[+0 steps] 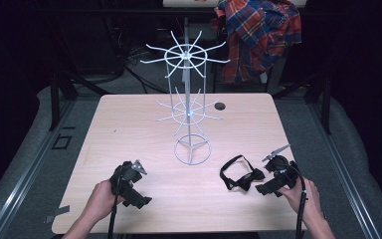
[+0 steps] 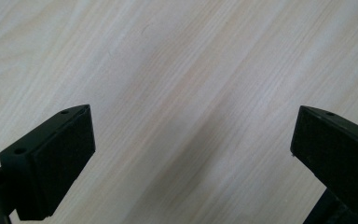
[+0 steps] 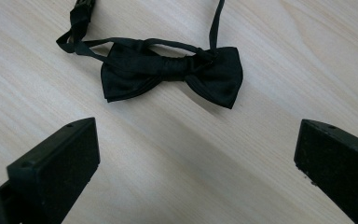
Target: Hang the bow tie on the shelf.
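**Two open grippers over a wooden table, with a bow tie and a wire rack**

Two grippers are held low over the near part of the table. The left gripper is gripped by the left hand near the front left edge; in the left gripper view its jaws are spread wide over bare wood, with nothing between them. The right gripper is gripped by the right hand near the front right edge; in the right gripper view its jaws are likewise spread wide and empty.

A black bow tie is seen lying flat on the wood just ahead of the right gripper's jaws, apart from them, its thin strap looped behind the knot. In the high view the bow tie is placed just beside the right gripper, on its left.

A white wire rack with two tiers of spokes is stood upright near the table's middle, well apart from both grippers. A plaid shirt is draped beyond the far edge.
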Demonstrator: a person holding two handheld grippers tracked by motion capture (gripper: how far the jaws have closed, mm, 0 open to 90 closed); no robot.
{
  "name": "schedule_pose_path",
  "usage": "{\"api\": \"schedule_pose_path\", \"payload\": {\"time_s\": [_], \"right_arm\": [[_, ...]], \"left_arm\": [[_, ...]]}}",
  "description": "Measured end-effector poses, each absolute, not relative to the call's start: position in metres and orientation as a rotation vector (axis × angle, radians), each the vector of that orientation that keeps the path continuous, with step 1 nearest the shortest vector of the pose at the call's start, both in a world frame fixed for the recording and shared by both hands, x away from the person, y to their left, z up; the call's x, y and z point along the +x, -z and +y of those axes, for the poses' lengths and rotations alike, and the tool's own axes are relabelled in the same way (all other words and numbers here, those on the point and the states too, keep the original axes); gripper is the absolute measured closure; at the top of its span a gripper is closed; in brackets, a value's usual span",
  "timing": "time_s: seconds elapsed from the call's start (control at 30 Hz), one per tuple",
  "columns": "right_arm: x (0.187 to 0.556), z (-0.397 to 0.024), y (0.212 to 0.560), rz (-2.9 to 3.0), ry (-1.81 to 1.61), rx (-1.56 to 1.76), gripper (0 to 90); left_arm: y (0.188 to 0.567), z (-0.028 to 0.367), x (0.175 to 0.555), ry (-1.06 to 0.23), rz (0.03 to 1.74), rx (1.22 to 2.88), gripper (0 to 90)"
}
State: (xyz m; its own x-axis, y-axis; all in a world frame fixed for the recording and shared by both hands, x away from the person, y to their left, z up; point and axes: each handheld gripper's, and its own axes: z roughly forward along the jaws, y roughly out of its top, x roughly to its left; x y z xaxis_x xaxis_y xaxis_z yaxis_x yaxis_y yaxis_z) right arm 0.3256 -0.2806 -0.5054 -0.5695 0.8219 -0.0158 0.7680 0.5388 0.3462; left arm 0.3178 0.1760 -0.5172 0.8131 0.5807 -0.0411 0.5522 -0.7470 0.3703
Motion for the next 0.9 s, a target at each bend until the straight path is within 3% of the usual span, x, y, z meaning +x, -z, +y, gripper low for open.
{"api": "schedule_pose_path", "payload": {"time_s": [0.9], "right_arm": [[0.333, -0.27, 0.503, 2.589, -0.557, 1.322, 0.0]], "left_arm": [[0.516, 0.175, 0.314, -0.113, 0.828, 2.644, 0.1]]}}
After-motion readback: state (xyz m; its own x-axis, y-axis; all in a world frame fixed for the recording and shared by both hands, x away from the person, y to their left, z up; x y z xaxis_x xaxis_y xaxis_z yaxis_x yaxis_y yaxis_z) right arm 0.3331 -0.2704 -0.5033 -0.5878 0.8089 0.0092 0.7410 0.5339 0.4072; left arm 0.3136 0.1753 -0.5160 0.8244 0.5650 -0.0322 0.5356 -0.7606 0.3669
